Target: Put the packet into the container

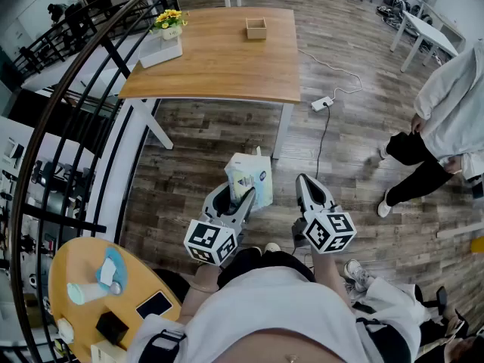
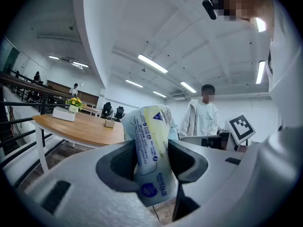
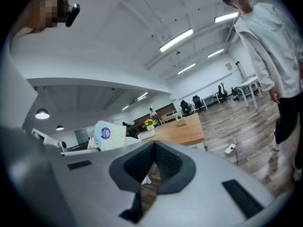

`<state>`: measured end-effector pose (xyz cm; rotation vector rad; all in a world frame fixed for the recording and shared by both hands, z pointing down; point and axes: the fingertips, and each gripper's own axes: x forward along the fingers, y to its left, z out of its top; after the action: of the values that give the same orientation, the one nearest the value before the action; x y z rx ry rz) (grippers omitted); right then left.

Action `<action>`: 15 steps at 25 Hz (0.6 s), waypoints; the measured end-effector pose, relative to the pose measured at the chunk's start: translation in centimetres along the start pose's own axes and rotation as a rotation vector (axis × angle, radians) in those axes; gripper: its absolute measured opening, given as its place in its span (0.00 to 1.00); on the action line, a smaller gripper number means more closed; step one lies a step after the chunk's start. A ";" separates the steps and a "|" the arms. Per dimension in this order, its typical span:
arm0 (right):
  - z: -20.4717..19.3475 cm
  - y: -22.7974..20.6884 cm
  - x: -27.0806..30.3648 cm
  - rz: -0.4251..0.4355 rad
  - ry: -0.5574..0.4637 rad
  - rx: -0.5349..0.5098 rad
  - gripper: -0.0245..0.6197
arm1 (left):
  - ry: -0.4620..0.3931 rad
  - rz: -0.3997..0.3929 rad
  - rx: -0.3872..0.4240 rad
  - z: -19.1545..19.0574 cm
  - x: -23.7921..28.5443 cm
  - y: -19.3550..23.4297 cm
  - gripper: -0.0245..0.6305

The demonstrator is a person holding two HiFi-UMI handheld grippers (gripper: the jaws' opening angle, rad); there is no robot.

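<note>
Head view, left gripper: I see my left gripper [image 1: 236, 199] held out level over the wood floor [image 1: 227, 127], clamped on the lower end of the packet [image 1: 250, 174].
Head view, packet: it stands up out of the gripper, pale with blue print, in the air short of the worktop [image 1: 219, 59].
Head view, container: a small open wooden container [image 1: 256, 28] sits on the far part of the worktop, well apart from the packet.
Head view, right gripper: my right gripper [image 1: 306, 187] hangs just beside the left one, carrying nothing.
Head view, surroundings: a flower pot [image 1: 169, 23] stands at the worktop's left corner, a power strip [image 1: 322, 103] lies on the floor, and a person [image 1: 446, 104] stands at the right.
Left gripper view, grip: both pads press on the packet's sides, and it leans slightly to the left above them.
Left gripper view, background: the worktop, with the container on it, lies ahead and to the left.
Right gripper view, jaws: the tips meet with nothing between them.
Right gripper view, packet: its top shows off to the left, and the worktop is beyond.
</note>
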<state>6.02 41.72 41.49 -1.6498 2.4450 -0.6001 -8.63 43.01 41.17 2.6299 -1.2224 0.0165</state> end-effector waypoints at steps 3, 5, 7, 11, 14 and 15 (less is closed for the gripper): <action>0.1 0.2 0.1 0.000 -0.002 0.002 0.05 | 0.001 -0.003 0.002 0.2 -0.1 0.1 0.33; 0.1 0.3 0.1 -0.001 -0.002 0.003 0.05 | 0.002 -0.006 0.004 0.2 -0.1 0.1 0.33; 0.0 0.4 0.1 -0.003 -0.001 0.004 0.05 | 0.003 -0.008 0.007 0.2 -0.1 0.1 0.33; 0.2 0.7 0.0 0.016 -0.020 0.016 0.05 | 0.003 -0.011 0.005 0.3 -0.2 -0.1 0.33; 0.4 1.1 0.2 0.027 -0.022 0.024 0.06 | 0.003 -0.015 0.005 0.5 -0.2 -0.1 0.33; 0.4 1.2 0.3 0.028 -0.023 0.022 0.06 | 0.003 -0.018 0.006 0.5 -0.2 -0.1 0.33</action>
<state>5.00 41.77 40.69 -1.6030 2.4323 -0.5992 -8.76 43.09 40.67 2.6450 -1.2004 0.0210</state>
